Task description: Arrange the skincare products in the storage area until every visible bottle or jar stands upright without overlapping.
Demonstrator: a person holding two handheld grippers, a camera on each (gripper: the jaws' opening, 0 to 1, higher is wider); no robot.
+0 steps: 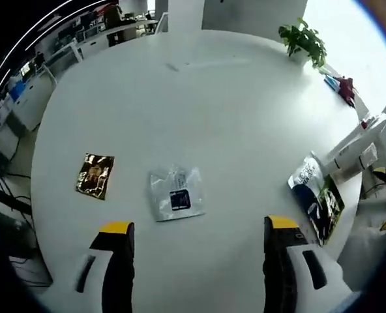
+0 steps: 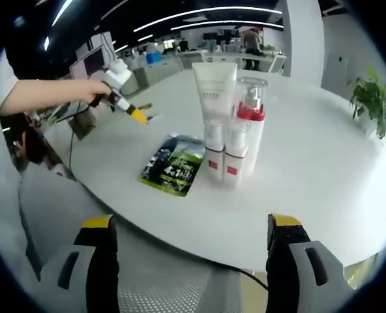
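Note:
On the round white table [image 2: 310, 169] several skincare containers stand upright in a tight cluster: a tall white tube [image 2: 214, 85], a clear pump bottle with a red collar [image 2: 250, 111], and two small white bottles with red labels [image 2: 214, 153]. A green sachet [image 2: 173, 166] lies flat beside them. In the left gripper view the same cluster [image 1: 353, 147] and sachet [image 1: 320, 195] sit at the table's right edge. A silver sachet [image 1: 175, 194] and a gold sachet [image 1: 95, 175] lie flat ahead of my open left gripper [image 1: 199, 225]. My right gripper [image 2: 191, 222] is open, off the table's edge and holding nothing.
A hand holds the left gripper [image 2: 141, 116] over the table's far left side. A potted plant [image 1: 304, 39] stands at the table's far rim, with small red and blue items [image 1: 341, 85] near it. Office desks [image 1: 108, 29] lie beyond.

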